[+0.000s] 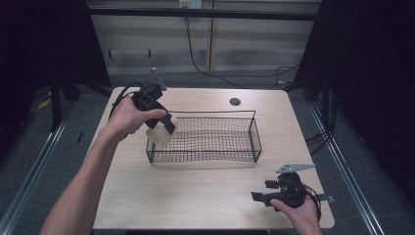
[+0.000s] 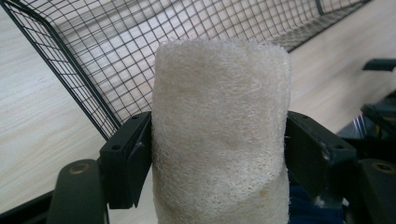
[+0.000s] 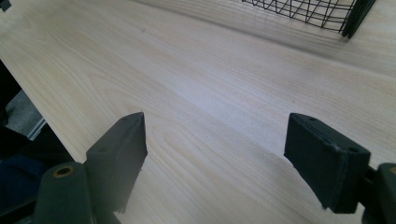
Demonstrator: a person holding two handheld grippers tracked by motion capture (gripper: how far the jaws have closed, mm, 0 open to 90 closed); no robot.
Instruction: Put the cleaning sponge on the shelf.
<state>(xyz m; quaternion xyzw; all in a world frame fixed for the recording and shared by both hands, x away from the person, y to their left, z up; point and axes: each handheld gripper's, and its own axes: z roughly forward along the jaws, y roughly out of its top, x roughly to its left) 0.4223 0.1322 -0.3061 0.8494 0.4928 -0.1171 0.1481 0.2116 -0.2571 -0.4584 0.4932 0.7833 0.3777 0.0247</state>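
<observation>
left tool (image 2: 217, 154) pinching a pale sponge (image 2: 219, 135) over the basket's (image 1: 255, 134) left end; right tool (image 3: 217, 158) spread near the table's (image 1: 195, 196) front right corner.

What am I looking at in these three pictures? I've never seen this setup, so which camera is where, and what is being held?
There is no robot here: a person holds a hand-operated two-jaw claw in each hand. The high view looks down on a pale wooden table with a black wire mesh basket on it. The other two pictures come from cameras riding on each claw, looking along its black jaws. The left claw is shut on a cream fibrous loofah-like cylinder, held at the basket's left end. The right claw is open with nothing between its jaws, low near the table's near right corner.
</observation>
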